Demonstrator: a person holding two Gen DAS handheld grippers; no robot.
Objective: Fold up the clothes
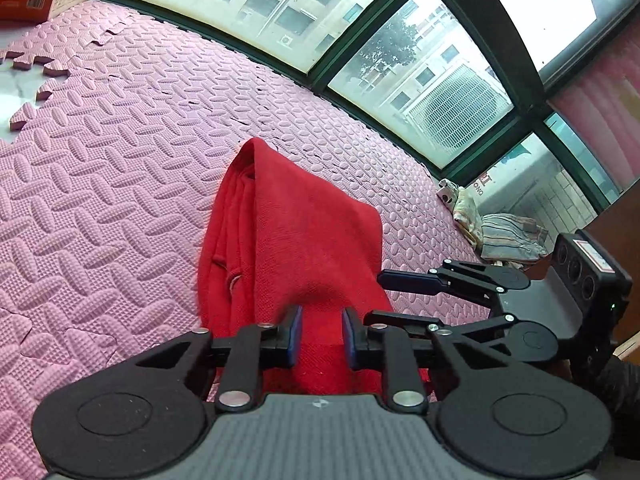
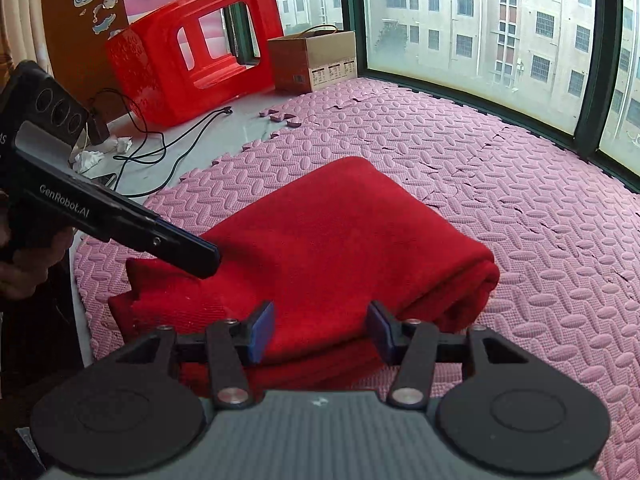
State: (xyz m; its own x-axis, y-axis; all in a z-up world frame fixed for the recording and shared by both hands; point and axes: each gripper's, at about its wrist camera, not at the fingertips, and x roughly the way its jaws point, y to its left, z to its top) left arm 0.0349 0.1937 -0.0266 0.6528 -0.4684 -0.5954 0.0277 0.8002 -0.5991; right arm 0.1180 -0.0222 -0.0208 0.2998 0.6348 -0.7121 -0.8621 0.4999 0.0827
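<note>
Pink foam mat [image 1: 120,168] under a big window; through my left camera the red garment [image 1: 296,240] lies folded ahead, my left gripper [image 1: 321,330] narrowly parted over its near edge, holding nothing. My right gripper [image 1: 400,296] gapes beside it. Through the right camera, wide jaws straddle the bundle's near edge [image 2: 320,240]; pinch only the top layer and the stacked folds slide apart.

We are in a home, on a bay-window ledge in an upper-storey flat. Pink foam mats [image 2: 500,168] cover the ledge beneath the window [image 2: 472,20], which faces apartment blocks. Left of the mats lie a red stool [image 2: 160,76] on its side, a box [image 2: 316,60] and a cable [image 2: 168,148]; a curtain [image 1: 600,92] hangs by the window.
</note>
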